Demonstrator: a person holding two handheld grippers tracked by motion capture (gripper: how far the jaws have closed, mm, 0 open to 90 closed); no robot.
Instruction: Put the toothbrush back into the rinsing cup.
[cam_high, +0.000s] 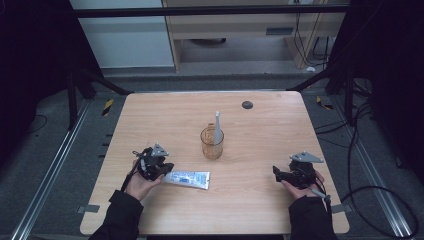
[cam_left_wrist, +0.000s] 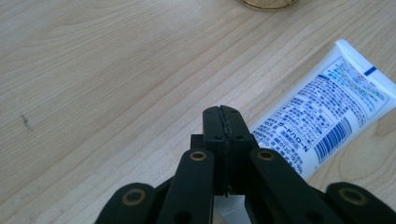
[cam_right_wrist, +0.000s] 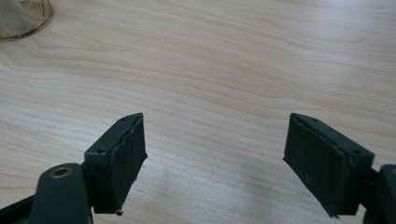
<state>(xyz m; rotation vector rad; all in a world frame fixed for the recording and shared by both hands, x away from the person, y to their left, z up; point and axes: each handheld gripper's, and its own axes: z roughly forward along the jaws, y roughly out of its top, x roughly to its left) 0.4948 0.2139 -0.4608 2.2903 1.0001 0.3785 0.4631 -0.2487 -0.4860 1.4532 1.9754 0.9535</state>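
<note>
A white and blue toothpaste tube lies flat on the wooden table, left of centre near the front. My left gripper sits at the tube's left end, its jaws pressed together. In the left gripper view the shut gripper hovers over the table with the tube running off to the right and partly under the jaws; nothing shows between the tips. A clear amber cup stands mid-table with a white toothbrush upright in it. My right gripper rests at the front right, open over bare wood.
A small black disc lies near the table's far edge. The cup's base shows at the top of the left gripper view and at the top left of the right gripper view. Cables trail on the floor to the right.
</note>
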